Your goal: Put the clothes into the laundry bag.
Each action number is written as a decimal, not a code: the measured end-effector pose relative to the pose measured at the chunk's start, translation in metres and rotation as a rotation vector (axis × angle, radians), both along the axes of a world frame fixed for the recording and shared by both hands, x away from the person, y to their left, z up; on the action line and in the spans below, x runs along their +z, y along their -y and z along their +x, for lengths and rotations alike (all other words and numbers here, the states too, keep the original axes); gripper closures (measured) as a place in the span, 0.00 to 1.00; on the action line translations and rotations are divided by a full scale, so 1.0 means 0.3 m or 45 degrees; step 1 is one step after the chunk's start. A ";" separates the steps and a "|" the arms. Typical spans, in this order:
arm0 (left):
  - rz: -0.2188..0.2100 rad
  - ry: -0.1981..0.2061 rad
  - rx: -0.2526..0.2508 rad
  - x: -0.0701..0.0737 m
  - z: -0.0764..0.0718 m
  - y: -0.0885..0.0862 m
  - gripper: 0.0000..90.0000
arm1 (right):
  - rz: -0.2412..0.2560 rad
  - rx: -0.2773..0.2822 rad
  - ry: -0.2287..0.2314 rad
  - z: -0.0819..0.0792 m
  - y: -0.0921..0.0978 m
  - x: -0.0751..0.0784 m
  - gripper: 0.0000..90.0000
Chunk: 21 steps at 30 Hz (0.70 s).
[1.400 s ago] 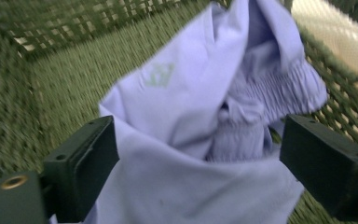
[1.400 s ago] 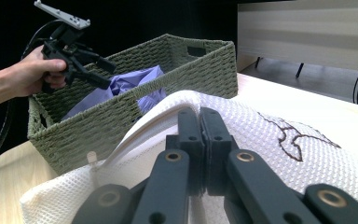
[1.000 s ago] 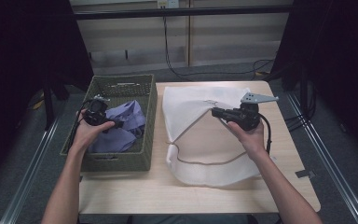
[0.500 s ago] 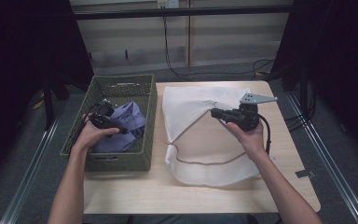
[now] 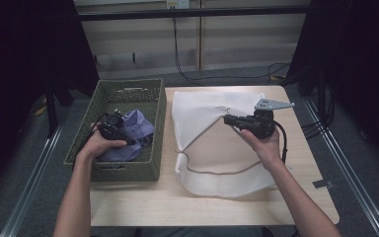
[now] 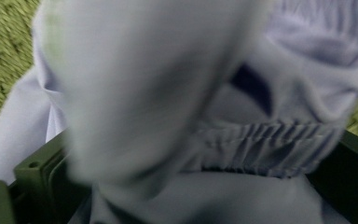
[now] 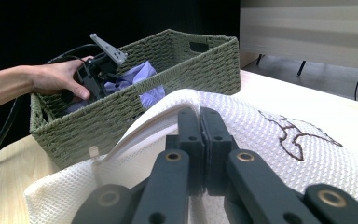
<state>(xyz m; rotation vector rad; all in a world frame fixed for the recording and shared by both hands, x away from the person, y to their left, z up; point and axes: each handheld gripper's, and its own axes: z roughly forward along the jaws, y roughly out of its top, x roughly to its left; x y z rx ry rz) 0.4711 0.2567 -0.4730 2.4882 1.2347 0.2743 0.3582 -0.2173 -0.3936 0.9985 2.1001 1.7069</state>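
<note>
A lilac garment lies bunched in the green woven basket. My left gripper is down in the basket, pressed into it. In the left gripper view the garment sits blurred right against the camera, and the jaws stand wide apart at either side, open. A white mesh laundry bag lies on the table beside the basket. My right gripper is shut on the bag's rim and holds it lifted, mouth towards the basket. From the right gripper view the closed tips pinch the bag's edge.
The bag's drawstring cord loops across the wooden table. The basket wall stands close to the bag's left side. Black curtains and cables run behind the table, and metal rails flank it.
My left hand has brought its gripper lower and towards me inside the basket, onto the garment. The right gripper and the bag have stayed where they were.
</note>
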 end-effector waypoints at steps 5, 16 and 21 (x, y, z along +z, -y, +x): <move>0.037 -0.001 -0.037 -0.018 -0.003 0.002 0.00 | -0.001 0.000 0.001 0.000 0.000 0.000 0.99; 0.095 -0.077 -0.032 0.000 0.007 0.001 0.11 | 0.000 0.005 0.000 -0.001 -0.002 0.001 0.99; 0.095 -0.078 0.028 0.016 0.008 -0.010 0.29 | 0.001 0.004 -0.002 0.000 -0.003 0.000 0.99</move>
